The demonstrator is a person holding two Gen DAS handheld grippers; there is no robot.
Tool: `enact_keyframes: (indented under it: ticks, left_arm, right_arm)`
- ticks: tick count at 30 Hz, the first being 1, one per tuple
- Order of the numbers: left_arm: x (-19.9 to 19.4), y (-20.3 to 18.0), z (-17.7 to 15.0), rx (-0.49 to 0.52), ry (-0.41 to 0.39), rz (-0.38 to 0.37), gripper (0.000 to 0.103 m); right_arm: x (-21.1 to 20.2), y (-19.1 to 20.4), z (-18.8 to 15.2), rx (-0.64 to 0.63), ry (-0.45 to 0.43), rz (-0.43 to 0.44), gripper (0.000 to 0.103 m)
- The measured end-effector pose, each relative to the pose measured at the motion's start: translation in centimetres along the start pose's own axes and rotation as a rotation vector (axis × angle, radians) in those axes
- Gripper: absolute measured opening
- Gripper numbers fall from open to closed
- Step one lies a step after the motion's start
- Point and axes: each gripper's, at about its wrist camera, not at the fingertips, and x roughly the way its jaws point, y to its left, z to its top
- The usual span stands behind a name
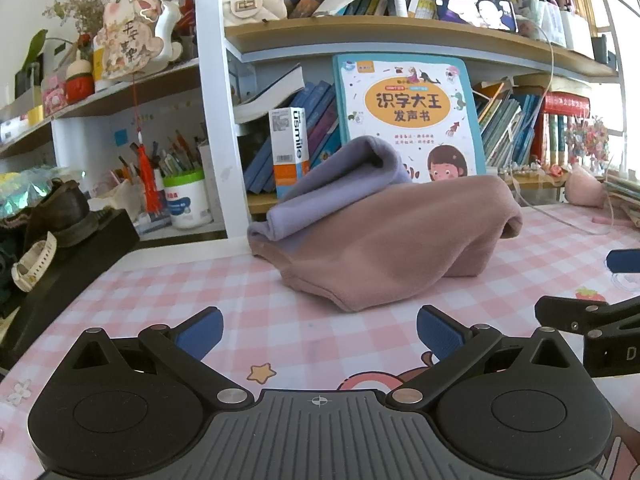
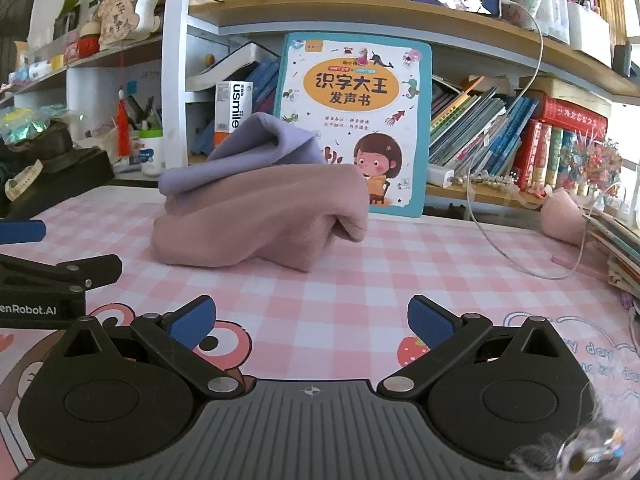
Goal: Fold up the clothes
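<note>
Ahead, the mauve garment (image 1: pixel 384 240), with a lilac cloth (image 1: pixel 336 184) piled on it, was seen bunched on the table (image 1: pixel 200 292), slightly rightward of the left gripper (image 1: pixel 320 334) and leftward of the right gripper (image 2: pixel 312 322), both held wide apart and empty.

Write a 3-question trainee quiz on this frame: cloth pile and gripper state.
1. True or false: the left gripper is shut on the brown cloth.
2. Which cloth lies on top of the pile? A) purple cloth B) brown cloth C) a white towel
3. Fill in: the pile sits on a pink checked ____, in front of the children's book.

Key:
1. False. Both it and the right gripper have their jaws spread, short of the pile and holding nothing.
2. A
3. Mat
</note>
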Motion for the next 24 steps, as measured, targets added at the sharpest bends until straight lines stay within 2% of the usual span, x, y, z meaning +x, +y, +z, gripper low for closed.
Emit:
enact_keyframes:
  ticks: [7,14,17,24]
  left_arm:
    - [-0.3,0.0,0.0,0.0,-0.016,0.0,0.103]
    - [-0.2,-0.4,0.1,0.024,-0.01,-0.024,0.103]
    - [0.1,-0.9,0.1,0.051,0.006,-0.002,0.103]
    - [-0.2,-1.1,0.1,0.068,-0.009,-0.041,0.103]
  right_arm:
    - [-1.2,-0.2,0.0,0.004,-0.064,0.021,0.103]
    - [-1.3,0.3,0.2,-0.016,-0.076,0.049,0.103]
    - [-1.2,0.4,0.2,-0.02,-0.068,0.051,0.103]
    - [-0.6,0.7,0.3,-0.031,-0.028,0.06,0.096]
